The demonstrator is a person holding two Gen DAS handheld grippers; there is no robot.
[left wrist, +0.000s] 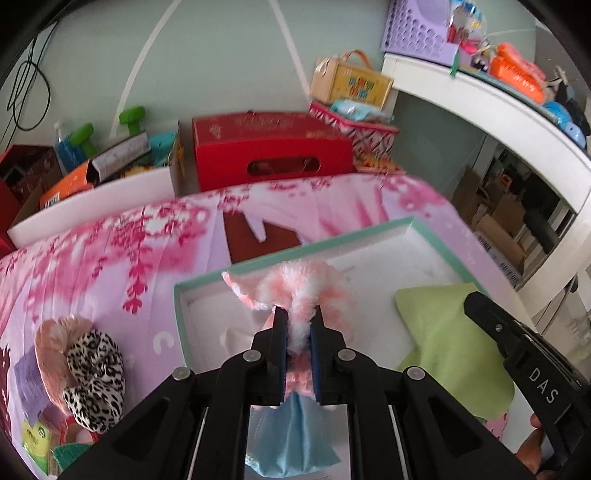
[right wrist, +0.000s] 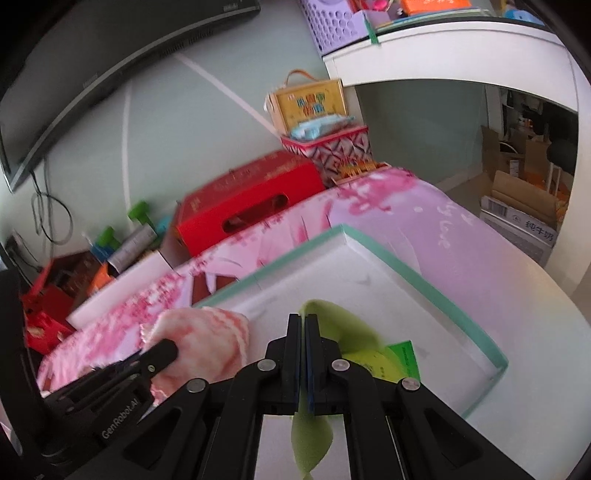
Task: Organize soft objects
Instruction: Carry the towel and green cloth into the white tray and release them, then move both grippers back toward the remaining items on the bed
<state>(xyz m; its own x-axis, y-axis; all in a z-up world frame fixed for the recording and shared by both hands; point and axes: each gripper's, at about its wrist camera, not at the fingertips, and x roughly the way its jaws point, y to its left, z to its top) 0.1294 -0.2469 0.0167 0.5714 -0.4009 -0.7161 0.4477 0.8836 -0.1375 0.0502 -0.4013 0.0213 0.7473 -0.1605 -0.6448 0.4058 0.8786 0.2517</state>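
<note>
Count, both views:
- Fluffy pink-and-white cloth [left wrist: 295, 291]: one.
- Green cloth [left wrist: 450, 343]: one.
- Light blue cloth [left wrist: 291, 432]: one.
- Teal-rimmed white tray [left wrist: 439, 236]: one.
- Leopard-print scrunchie [left wrist: 96, 376]: one.
- Red boxes with oval cut-out [left wrist: 269, 147]: one.
- Green dumbbells [left wrist: 107, 131]: two.
- Purple perforated basket [left wrist: 413, 29]: one.
- Grippers: two, left [left wrist: 296, 321], right [right wrist: 303, 325].

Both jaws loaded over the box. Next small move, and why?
Probably lower the right gripper and release. Its jaws pinch the green cloth over the box floor, most of it hanging inside. The left gripper holds the fluffy pink item above the box too.
</note>
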